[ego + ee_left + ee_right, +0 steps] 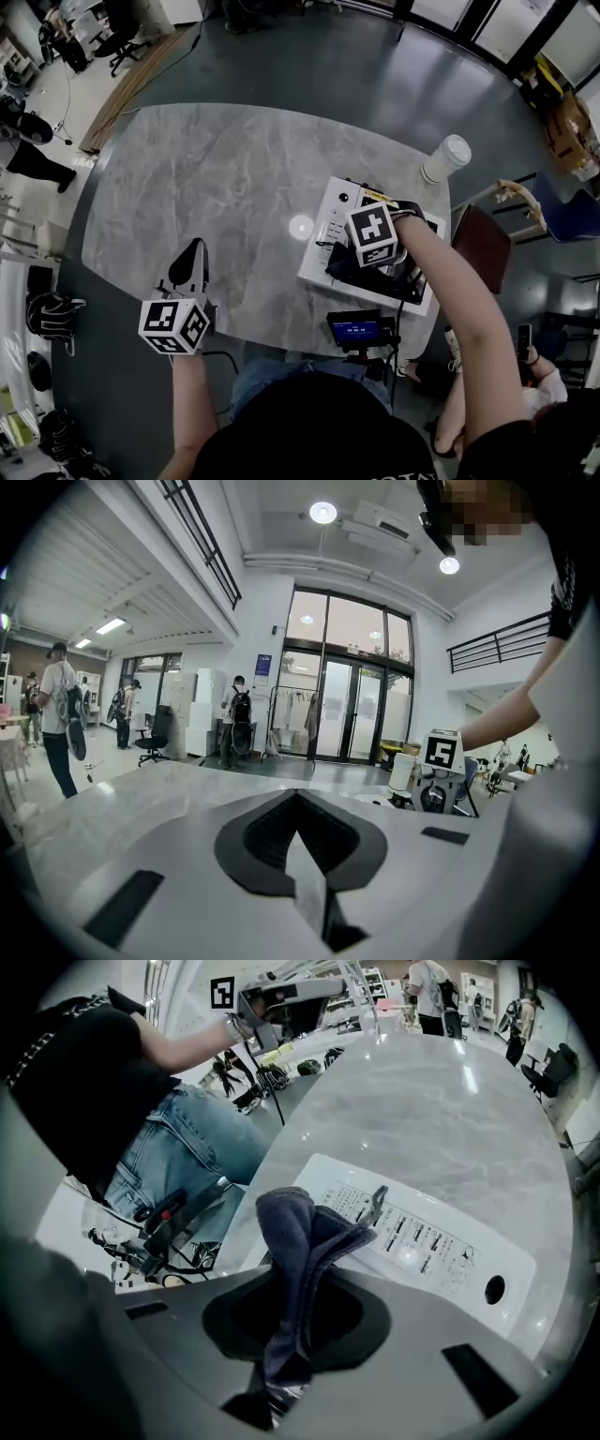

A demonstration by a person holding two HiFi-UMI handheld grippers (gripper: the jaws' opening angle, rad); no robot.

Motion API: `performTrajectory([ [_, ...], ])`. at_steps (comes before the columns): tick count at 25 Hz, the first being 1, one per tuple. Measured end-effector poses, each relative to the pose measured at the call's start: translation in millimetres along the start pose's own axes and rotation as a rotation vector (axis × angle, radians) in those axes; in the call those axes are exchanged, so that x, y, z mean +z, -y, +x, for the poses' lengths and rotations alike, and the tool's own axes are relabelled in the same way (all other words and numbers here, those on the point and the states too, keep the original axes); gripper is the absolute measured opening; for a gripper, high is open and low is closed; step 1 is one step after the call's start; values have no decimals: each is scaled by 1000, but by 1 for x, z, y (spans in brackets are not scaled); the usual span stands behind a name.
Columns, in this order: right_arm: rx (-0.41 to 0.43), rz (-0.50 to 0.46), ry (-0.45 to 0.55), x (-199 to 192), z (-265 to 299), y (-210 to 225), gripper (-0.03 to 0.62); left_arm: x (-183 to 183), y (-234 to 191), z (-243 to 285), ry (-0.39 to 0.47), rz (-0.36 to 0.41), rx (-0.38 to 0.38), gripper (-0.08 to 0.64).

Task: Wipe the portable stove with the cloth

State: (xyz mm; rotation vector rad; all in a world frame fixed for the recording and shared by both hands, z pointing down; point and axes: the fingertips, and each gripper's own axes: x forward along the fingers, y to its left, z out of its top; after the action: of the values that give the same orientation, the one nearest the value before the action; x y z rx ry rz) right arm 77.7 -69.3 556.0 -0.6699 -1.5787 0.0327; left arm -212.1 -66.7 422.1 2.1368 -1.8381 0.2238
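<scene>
The white portable stove (322, 242) sits at the right of the marble table (225, 178). My right gripper (361, 255) hangs over the stove, shut on a dark grey-blue cloth (339, 267). In the right gripper view the cloth (300, 1232) sticks up folded from the right gripper (286, 1354), just above the stove's printed control panel (422, 1241). My left gripper (194, 247) rests low near the table's front edge, well left of the stove. In the left gripper view the left gripper (298, 803) has its jaws together with nothing between them.
A white paper cup (446, 157) stands behind the stove at the table's far right. A small screen on a mount (354, 330) sits at the front edge. A brown chair (483, 246) stands right of the table. People stand far off on the floor.
</scene>
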Motion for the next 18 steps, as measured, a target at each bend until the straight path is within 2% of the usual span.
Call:
performTrajectory([
  [2, -37, -19, -44, 1, 1, -1, 74, 2, 0, 1, 4, 5, 1, -3],
  [4, -109, -31, -101, 2, 2, -2, 74, 5, 0, 4, 8, 8, -1, -2],
  [7, -197, -5, -152, 1, 5, -7, 74, 10, 3, 12, 10, 15, -18, -2],
  [9, -216, 52, -117, 1, 5, -5, 74, 13, 8, 17, 12, 25, -39, -2],
  [11, -229, 150, -40, 1, 2, 2, 74, 15, 13, 23, 13, 36, -61, -3],
  [14, -295, 302, 70, -5, -9, 25, 74, 19, 20, 30, 14, 54, -90, -3],
  [18, -296, 471, 155, -13, -18, 40, 74, 22, 25, 34, 7, 71, -113, -3],
])
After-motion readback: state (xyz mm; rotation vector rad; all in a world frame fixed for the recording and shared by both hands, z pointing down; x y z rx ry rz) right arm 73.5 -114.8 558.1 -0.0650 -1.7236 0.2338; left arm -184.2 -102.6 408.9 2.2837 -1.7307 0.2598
